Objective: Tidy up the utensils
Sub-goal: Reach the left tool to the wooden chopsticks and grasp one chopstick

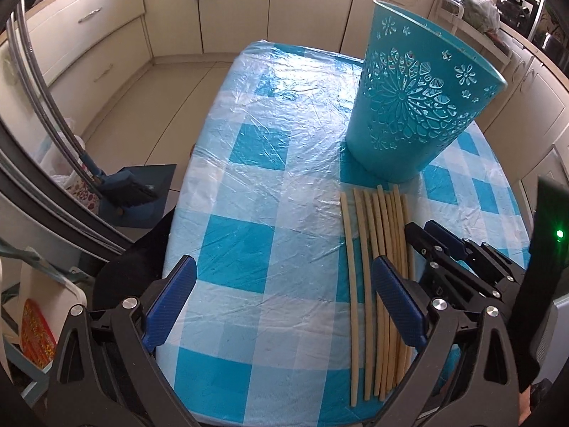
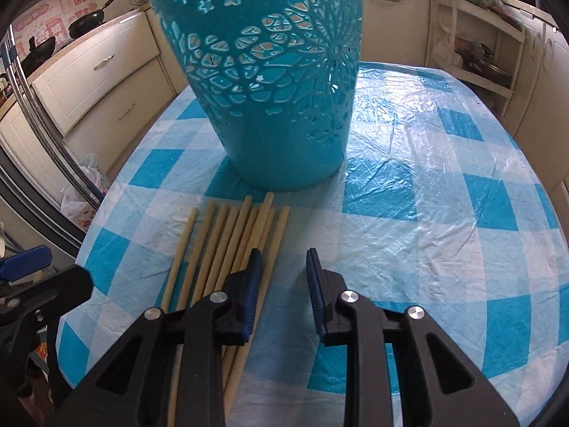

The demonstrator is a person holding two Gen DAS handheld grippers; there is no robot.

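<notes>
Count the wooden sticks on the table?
9 visible, lying side by side in one row on the checkered tablecloth just in front of the teal basket: sticks. The right tool hovers over the row's right edge; some may overlap.

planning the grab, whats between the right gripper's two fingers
Nothing held: bare checkered tablecloth shows between the right gripper fingers; chopsticks lie just left, right wrist view.

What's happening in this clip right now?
A person holds a gripper in each hand over a table with a blue checked cover. A row of wooden chopsticks lies flat in front of an upright teal cut-out basket. The right gripper hangs at the row's right edge, jaws open and empty. The left gripper is wide open, holding nothing. No chopstick has been picked up yet.
</notes>
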